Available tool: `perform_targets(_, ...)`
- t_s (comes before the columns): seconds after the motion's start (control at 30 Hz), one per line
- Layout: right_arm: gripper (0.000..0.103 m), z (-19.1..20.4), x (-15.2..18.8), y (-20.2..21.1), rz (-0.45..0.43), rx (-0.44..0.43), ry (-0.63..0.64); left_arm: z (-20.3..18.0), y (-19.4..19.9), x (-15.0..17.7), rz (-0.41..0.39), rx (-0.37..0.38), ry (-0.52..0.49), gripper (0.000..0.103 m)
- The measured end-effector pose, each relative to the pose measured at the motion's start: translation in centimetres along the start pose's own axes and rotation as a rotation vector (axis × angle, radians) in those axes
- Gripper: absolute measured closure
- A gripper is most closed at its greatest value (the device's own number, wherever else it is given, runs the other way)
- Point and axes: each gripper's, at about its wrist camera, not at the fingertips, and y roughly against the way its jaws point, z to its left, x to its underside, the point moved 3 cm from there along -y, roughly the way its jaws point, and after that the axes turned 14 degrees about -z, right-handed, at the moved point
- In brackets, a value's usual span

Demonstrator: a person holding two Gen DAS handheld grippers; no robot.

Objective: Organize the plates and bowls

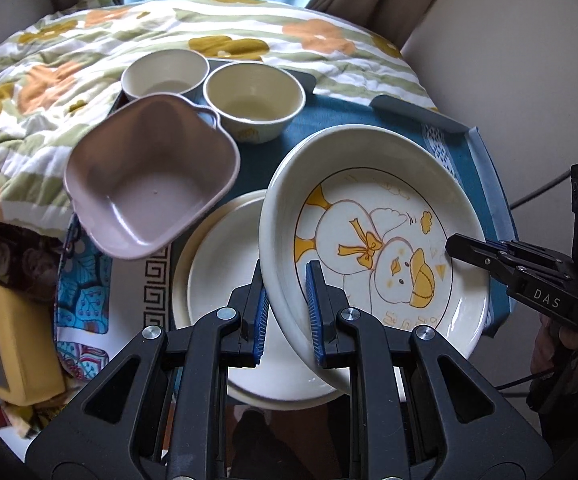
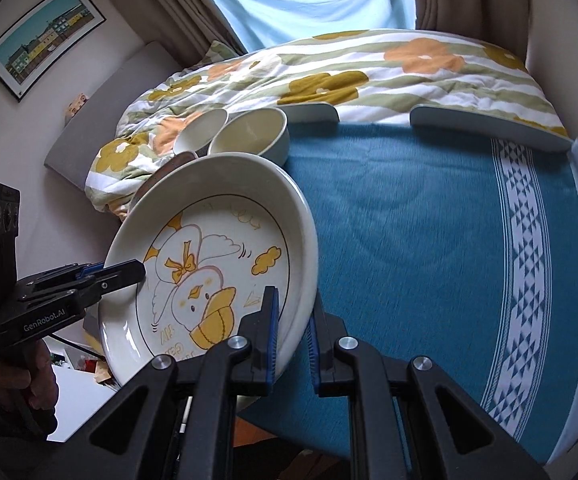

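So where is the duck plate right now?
The duck plate is held tilted between both grippers above the plain plate, in front of the pink bowl.

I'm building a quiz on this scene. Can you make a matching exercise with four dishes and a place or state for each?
Things:
1. duck plate
2. mauve bowl
3. plain plate
4. cream bowl

Places or states:
A. lying flat below the lifted dish
B. tilted, rim between both grippers' fingers
C. upright at the far edge of the blue cloth
D. squarish, nearer than the two round bowls

Pairs: 1-B, 2-D, 3-A, 4-C
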Motion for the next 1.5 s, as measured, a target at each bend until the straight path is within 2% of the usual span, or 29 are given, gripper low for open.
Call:
perform_targets(0.17, 0.091, 0.7, 2.7, -0.7, 0.010, 0.062, -0.028, 1.0, -1.3, 2.5, 0.054, 0.028, -0.013, 0.087)
perform_targets(0.4, 0.091, 0.8, 4.1, -2.6, 0.028, 0.094, -0.006, 2.2, -3.3, 4.0, 0.089, 0.024, -0.005, 0.087)
perform_targets(0.57, 0.091, 0.7, 4.0, -3.4, 0.026, 0.100, 0.025, 2.1, -4.3, 4.7, 0.115, -0.024, -0.067, 0.087)
perform_targets(0.77, 0.091, 1.2, 3.8, -3.6, 0.019, 0.094, 0.060, 2.3, -5.0, 4.9, 0.121, -0.074, -0.093, 0.087)
perform_targets(0.9, 0.091, 1.7, 3.9, -3.8, 0.029, 0.107, 0.101, 2.1, -5.1, 4.6, 0.107, -0.106, -0.127, 0.087)
perform_targets(1.33, 0.091, 2.0, 3.9, -4.1, 0.046, 0.122, 0.131, 0.2, -5.4, 4.5, 0.072, -0.220, -0.327, 0.084)
perform_targets(1.5, 0.091, 2.4, 4.0, -4.5, 0.055, 0.135, 0.149, 0.2, -5.2, 4.6, 0.068, -0.241, -0.345, 0.084)
